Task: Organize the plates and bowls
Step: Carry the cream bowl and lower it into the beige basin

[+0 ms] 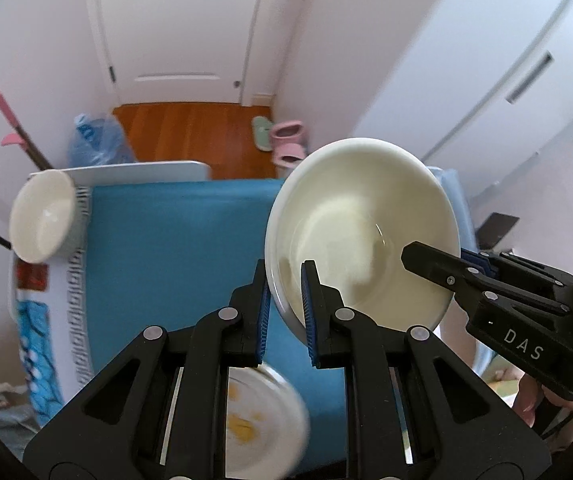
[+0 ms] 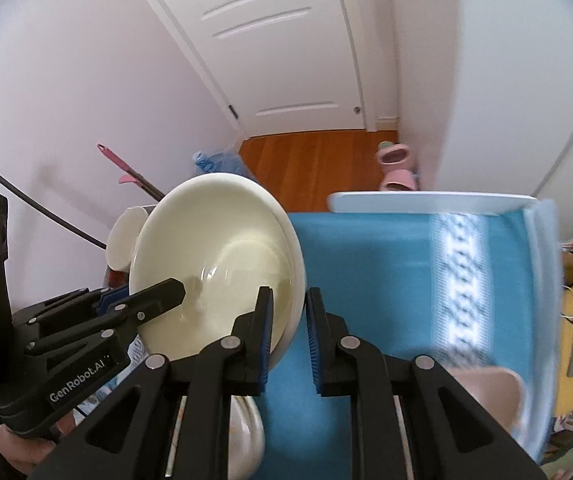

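A large cream bowl point(image 1: 358, 216) hangs tilted above the blue cloth, held by two opposite rims. In the left wrist view my left gripper point(image 1: 285, 270) is shut on its near left rim, blue pads on either side of the wall. My right gripper point(image 1: 434, 260) reaches in from the right and clamps the other rim. The right wrist view shows the same bowl point(image 2: 214, 240), with the right gripper point(image 2: 288, 294) shut on its right rim and the left gripper point(image 2: 166, 288) gripping from the left. A smaller white bowl point(image 1: 42, 216) stands at the table's far left corner.
A white plate with yellow marks point(image 1: 262, 420) lies on the blue-clothed table point(image 1: 174, 248) beneath my left gripper. A pale pink dish point(image 2: 486, 392) sits near the right. A white board point(image 2: 430, 202) lines the far edge. Slippers, a mop and a blue bag are on the floor beyond.
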{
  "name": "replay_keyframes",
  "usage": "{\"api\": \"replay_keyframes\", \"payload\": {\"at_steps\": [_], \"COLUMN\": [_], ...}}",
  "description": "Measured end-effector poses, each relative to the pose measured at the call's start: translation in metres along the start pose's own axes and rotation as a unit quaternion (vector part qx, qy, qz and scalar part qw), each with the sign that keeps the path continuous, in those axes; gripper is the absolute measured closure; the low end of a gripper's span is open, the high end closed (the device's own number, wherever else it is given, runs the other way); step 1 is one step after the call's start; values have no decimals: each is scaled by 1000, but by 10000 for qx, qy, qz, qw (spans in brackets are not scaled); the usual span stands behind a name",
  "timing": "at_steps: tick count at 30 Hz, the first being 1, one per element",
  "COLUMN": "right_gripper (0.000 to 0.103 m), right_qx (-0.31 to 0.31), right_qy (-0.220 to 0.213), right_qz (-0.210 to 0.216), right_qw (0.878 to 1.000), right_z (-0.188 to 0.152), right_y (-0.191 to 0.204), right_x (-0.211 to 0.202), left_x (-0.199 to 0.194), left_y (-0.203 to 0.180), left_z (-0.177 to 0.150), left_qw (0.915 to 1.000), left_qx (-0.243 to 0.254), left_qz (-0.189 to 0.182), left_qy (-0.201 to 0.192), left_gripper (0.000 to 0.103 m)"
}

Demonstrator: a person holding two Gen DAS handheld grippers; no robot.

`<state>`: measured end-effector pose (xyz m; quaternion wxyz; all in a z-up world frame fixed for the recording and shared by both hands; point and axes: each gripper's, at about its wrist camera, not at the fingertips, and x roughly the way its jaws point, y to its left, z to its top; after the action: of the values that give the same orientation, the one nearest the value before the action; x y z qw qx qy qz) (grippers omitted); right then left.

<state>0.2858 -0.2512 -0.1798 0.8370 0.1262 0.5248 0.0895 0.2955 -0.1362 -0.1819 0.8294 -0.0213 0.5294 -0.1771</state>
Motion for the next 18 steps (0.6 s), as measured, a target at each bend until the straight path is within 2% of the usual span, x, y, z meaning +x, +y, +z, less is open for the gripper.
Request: {"api": "replay_keyframes", "payload": {"at_steps": [8,13,18], "right_gripper": [88,88,88], "right_qx": [91,143,145], "right_qy": [33,141,341], "right_qz": [-229,-255,-218], "right_qw": [9997,9995,9991], "right_z": [-52,-82,-109], "right_y": [-75,-105,-133], "right_x": [-52,-53,-34], "left_x": [14,35,60], "left_y": [-91,-123,-139], "left_z": [-49,-79,-102], "left_qw": [9996,9993,9988], "left_qx": [176,141,157], "left_qz": [-148,-157,-41], "left_qy": [159,316,461], "left_gripper": [90,90,90]}}
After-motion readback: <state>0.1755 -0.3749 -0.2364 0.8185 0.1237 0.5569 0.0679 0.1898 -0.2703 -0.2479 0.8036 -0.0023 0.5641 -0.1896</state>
